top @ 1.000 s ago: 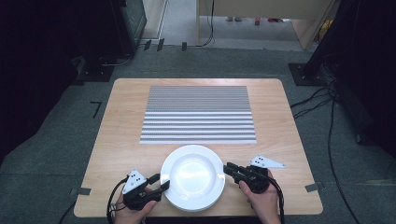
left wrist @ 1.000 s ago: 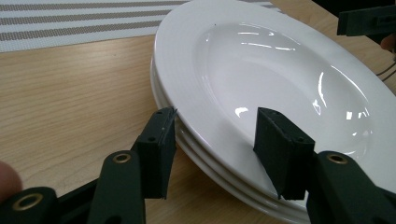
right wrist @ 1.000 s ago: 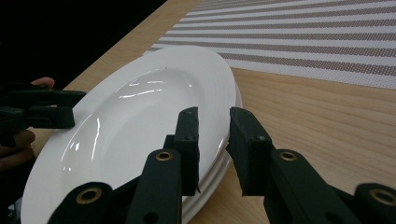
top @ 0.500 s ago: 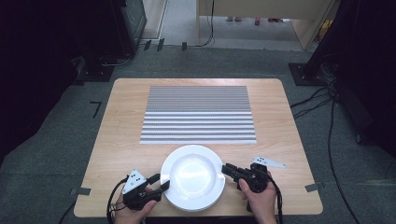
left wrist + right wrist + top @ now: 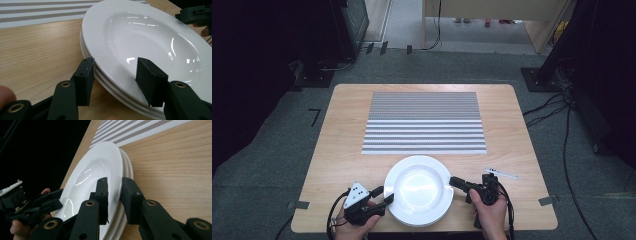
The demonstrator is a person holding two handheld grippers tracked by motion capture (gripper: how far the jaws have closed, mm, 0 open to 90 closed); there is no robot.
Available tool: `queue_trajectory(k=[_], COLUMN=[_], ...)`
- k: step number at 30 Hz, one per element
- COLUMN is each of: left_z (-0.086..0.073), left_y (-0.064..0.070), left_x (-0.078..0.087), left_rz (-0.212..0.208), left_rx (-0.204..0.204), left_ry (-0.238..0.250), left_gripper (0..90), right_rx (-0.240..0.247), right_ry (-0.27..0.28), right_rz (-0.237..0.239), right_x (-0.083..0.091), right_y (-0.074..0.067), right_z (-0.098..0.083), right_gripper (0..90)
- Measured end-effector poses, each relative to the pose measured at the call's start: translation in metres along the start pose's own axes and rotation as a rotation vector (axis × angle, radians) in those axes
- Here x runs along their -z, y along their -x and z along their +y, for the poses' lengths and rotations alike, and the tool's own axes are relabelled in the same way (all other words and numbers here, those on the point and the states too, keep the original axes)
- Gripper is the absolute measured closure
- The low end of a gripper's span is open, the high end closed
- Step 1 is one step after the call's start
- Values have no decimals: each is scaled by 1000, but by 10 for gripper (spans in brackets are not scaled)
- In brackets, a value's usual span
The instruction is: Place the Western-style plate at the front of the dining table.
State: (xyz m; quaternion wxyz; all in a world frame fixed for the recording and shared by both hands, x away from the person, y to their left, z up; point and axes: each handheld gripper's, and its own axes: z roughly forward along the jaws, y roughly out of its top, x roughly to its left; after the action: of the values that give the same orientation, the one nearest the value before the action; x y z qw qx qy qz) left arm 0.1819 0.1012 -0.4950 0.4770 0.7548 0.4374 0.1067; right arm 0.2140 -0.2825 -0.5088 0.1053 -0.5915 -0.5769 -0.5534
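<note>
At the near edge of the wooden table (image 5: 342, 145), a stack of white plates (image 5: 418, 188) is set between two hand-held grippers.

The left gripper (image 5: 384, 196) is held at the stack's left side; in the left gripper view its jaws are seen spread, one finger (image 5: 85, 77) outside the rim and the other over the top plate's inner slope, with no pad clearly pressed on the china.

The right gripper (image 5: 453, 181) is held at the stack's right side. In the right gripper view its jaws have just been closing, and the rim of the top plate (image 5: 100, 172) is clamped between them, one finger (image 5: 102, 195) on the plate's face and the other behind the rim. Two further plates are seen beneath.

A small white-handled item (image 5: 501, 173) is laid just right of the right gripper; what it is cannot be told.

Farther off, a grey-and-white striped placemat (image 5: 424, 122) is spread flat across the middle of the table, just beyond the plates.
</note>
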Motion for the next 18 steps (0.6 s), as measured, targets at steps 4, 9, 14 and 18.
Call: queue_trajectory(k=[4,9,14,18], left_z=[0,0,0,0], left_y=[0,0,-1,-2], left_x=[0,0,0,0], left_rz=[-2,-3,-12,-17], left_rx=[-2,-3,10,20], left_ry=[2,3,1,2], left_gripper=[488,484,474,467], right_rx=[-4,74,106,130], right_ry=[6,28,8,27], right_rz=[6,-17,-31,-39], right_x=[2,1,-8,-9], right_y=[-1,-9,-11,-13], right_z=[0,-1,-5,-7], right_gripper=[787,772,770,771])
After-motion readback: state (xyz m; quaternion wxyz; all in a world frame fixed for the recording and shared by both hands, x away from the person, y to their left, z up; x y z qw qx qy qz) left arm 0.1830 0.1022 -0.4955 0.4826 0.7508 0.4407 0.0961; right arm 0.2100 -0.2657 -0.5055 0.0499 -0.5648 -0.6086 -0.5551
